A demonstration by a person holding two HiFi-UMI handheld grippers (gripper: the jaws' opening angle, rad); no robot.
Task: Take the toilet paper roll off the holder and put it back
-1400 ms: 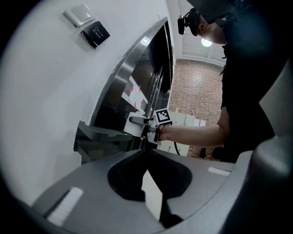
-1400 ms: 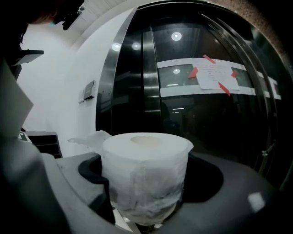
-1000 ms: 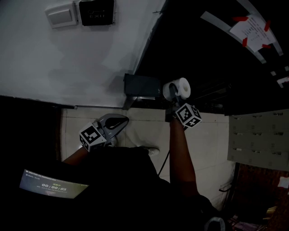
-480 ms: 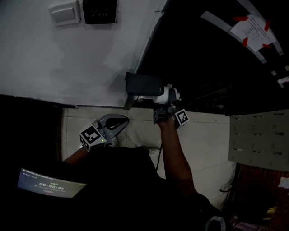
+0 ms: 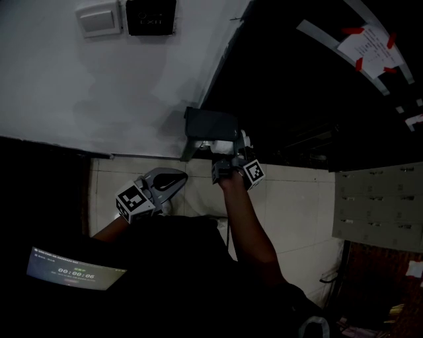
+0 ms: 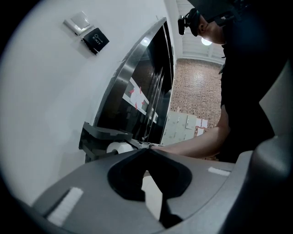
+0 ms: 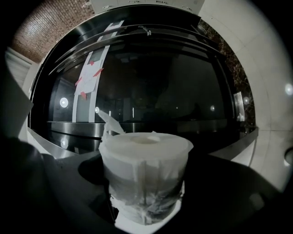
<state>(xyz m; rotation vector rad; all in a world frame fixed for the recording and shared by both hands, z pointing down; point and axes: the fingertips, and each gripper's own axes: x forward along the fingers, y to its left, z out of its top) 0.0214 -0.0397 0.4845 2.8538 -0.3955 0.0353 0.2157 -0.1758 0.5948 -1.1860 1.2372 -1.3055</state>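
The white toilet paper roll [image 7: 145,160] stands upright between the jaws of my right gripper [image 7: 145,185], which is shut on it. In the head view that gripper [image 5: 229,152] is pressed up against the lower edge of the dark wall holder [image 5: 210,124]; only a pale sliver of the roll [image 5: 217,144] shows beneath it. My left gripper [image 5: 170,179] hangs lower left, apart from the holder, jaws together and holding nothing. The left gripper view looks over its closed jaws [image 6: 147,153] at the holder [image 6: 101,136] and the roll [image 6: 119,147].
A light switch [image 5: 99,18] and a dark sign [image 5: 151,16] sit on the white wall above. A glossy black curved panel [image 5: 317,99] with a taped paper [image 5: 367,41] fills the right. Pale floor tiles [image 5: 304,204], grey lockers [image 5: 380,204] and a lit timer screen [image 5: 76,270] lie below.
My right gripper has carried the roll leftward from beside the holder to under its edge, so the roll is now mostly hidden in the head view. The left gripper has stayed put.
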